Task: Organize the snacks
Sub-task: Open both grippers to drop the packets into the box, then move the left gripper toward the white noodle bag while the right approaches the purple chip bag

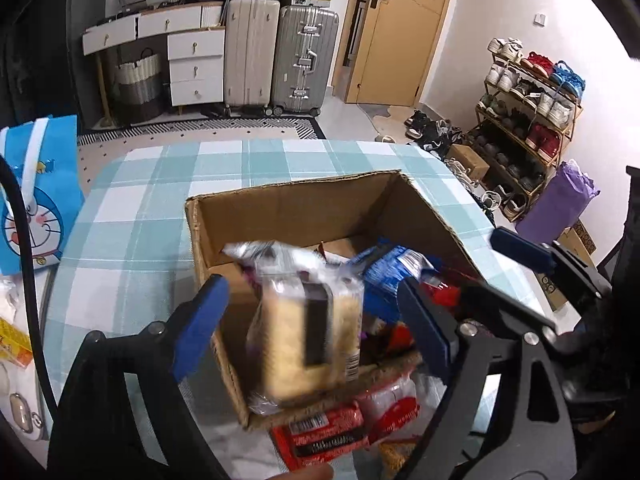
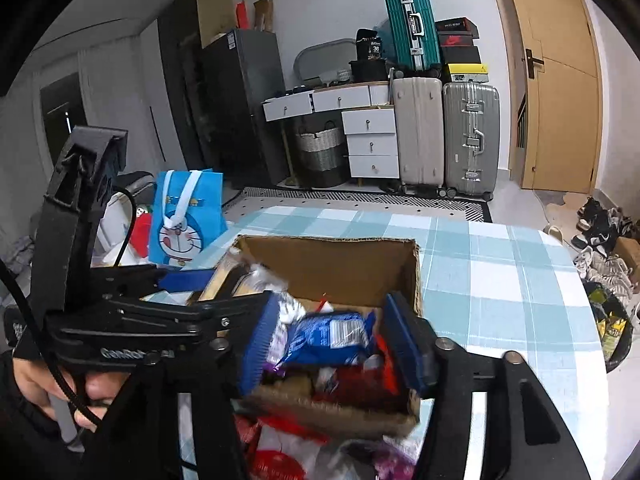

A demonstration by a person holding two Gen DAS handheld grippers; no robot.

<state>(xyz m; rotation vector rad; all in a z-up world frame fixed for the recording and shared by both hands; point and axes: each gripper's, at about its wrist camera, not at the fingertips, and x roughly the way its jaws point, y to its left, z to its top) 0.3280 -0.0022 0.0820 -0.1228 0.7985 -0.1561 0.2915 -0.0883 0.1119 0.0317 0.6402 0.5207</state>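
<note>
Both grippers are releasing snacks into the cardboard box (image 1: 280, 208), which stands on the checked bench (image 1: 160, 184). The left gripper (image 1: 316, 316) has its fingers spread wide; the biscuit packet (image 1: 308, 332), blurred, sits between them over the box's near wall, with a gap at each pad, so it appears released rather than gripped. The right gripper (image 2: 332, 340) also has its fingers apart, and the blue packet (image 2: 336, 338) lies between them on top of the snacks already in the box, touching neither pad as far as can be judged. To complete this step well, keep both sets of fingers wide and lift each gripper straight away from the box so that no pad drags a wrapper out. Confirm that the biscuit packet settles inside the box and does not tip over the near wall. More snacks, among them a red packet (image 1: 324, 436), lie on the bench just in front of the box and remain to be loaded.
</note>
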